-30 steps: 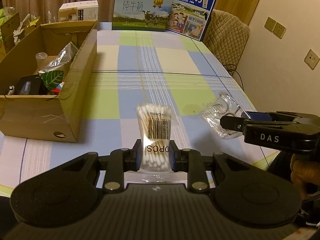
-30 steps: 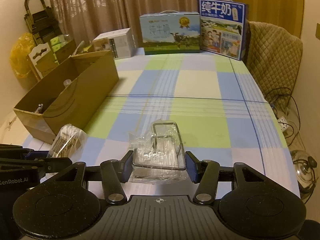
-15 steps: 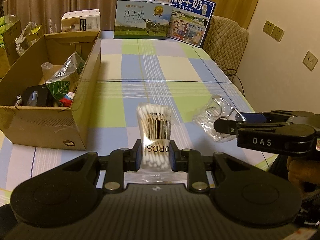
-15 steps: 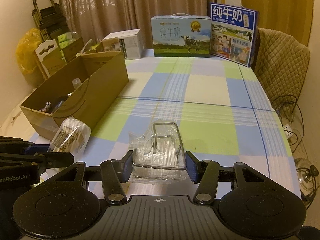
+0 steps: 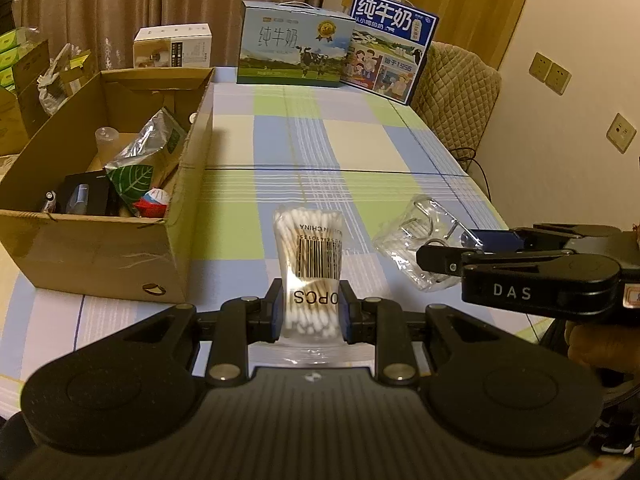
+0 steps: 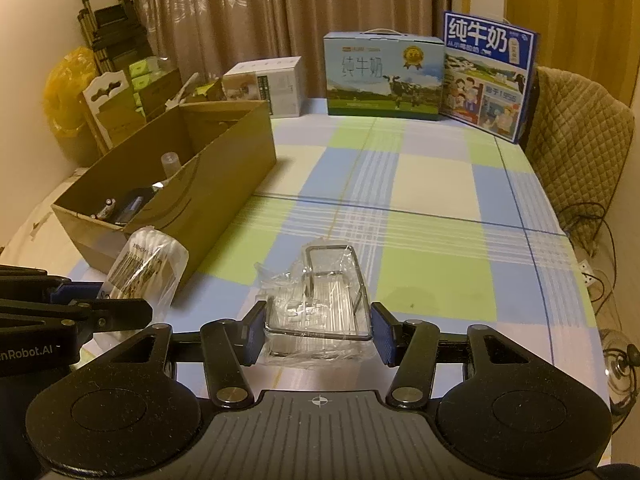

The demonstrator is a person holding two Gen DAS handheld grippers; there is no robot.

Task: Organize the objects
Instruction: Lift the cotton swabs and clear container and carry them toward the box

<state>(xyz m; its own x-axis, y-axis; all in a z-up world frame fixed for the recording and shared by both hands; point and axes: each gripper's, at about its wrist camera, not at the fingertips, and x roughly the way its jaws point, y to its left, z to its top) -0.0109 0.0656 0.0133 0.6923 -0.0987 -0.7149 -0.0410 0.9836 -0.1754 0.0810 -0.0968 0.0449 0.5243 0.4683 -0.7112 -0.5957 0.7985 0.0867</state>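
A bag of cotton swabs point(image 5: 310, 264) is clamped tight in the left claw point(image 5: 309, 314), held up just right of the cardboard box point(image 5: 100, 248) on the checkered desk point(image 5: 360, 148). A clear plastic-wrapped wire rack point(image 6: 320, 300) is gripped between the pads of the right claw point(image 6: 318, 332), a bit further right of the box, over the desk. The box is already loaded with a leaf-print pouch point(image 5: 140, 160), a small bottle point(image 5: 106, 138) and some dark stuff. Two milk cartons point(image 5: 294, 50) are stood up way behind the box, at the far edge.
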